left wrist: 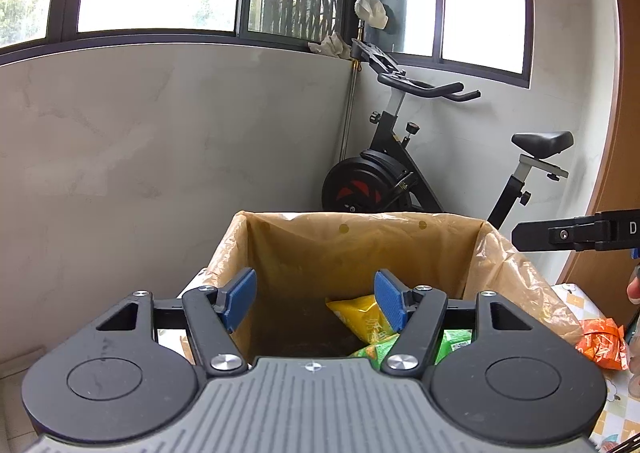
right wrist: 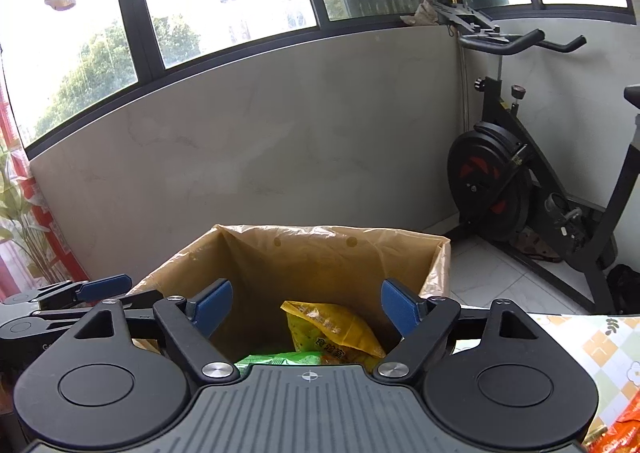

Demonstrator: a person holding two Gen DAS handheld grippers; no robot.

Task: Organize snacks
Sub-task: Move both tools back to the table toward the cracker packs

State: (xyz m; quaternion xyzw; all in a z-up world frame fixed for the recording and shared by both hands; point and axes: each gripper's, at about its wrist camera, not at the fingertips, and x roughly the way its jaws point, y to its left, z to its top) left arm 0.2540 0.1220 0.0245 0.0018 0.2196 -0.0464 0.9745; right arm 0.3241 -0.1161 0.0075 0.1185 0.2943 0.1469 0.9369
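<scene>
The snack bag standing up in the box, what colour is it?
Yellow snack bag, with green print; the right wrist view shows it best.

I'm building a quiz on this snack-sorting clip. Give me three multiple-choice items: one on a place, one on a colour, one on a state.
1. Where does the yellow snack packet lie?
A. inside the lined box
B. on the floor
C. on the windowsill

2. What colour is the packet on the patterned tabletop outside the box?
A. blue
B. orange
C. white

3. How do the jaws of the left tool stand?
A. shut on a packet
B. open, holding nothing
C. shut, empty

Answers: 1 A, it rests within the bag-lined walls; 2 B, an orange wrapper lies beside the box; 3 B, nothing is between the blue pads.
</scene>
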